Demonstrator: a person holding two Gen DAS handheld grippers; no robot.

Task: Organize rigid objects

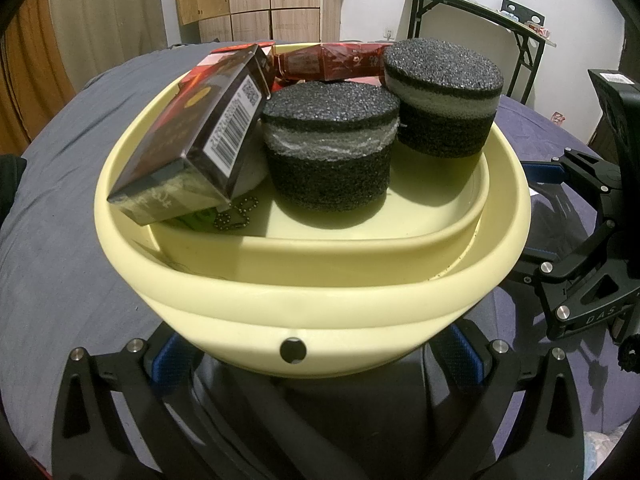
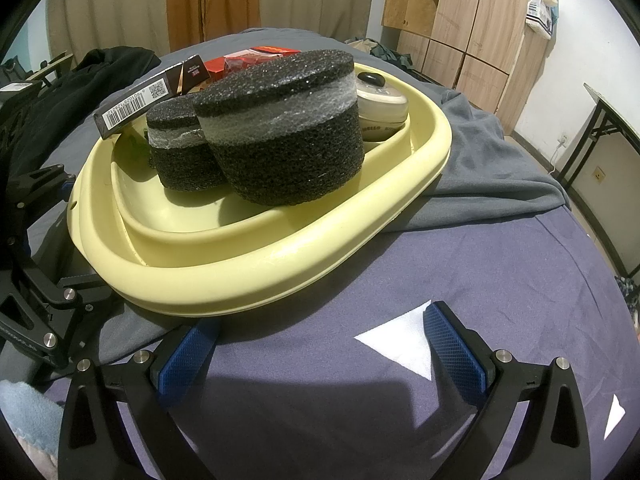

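Note:
A pale yellow basin (image 1: pixel 320 300) with a smaller yellow tub (image 1: pixel 340 248) nested inside stands on the bed. Inside are two black foam cylinders with a white band (image 1: pixel 332 152) (image 1: pixel 444 100), a dark barcoded box (image 1: pixel 192 140) leaning on the rim, red packets (image 1: pixel 332 64), a bead chain (image 1: pixel 236 216) and a cream round device (image 2: pixel 382 100). My left gripper (image 1: pixel 318 356) is open, with the basin's near wall between and above its blue pads. My right gripper (image 2: pixel 322 354) is open over the sheet, its left pad (image 2: pixel 188 356) just under the basin's rim (image 2: pixel 280 264).
The bed has a blue-grey sheet (image 2: pixel 480 272) and a grey blanket (image 2: pixel 492 168) under the basin's far side. Black clothing (image 2: pixel 100 68) lies at the left. A white paper piece (image 2: pixel 400 344) lies between the right fingers. A wardrobe (image 2: pixel 460 20) and a folding table (image 1: pixel 472 16) stand behind.

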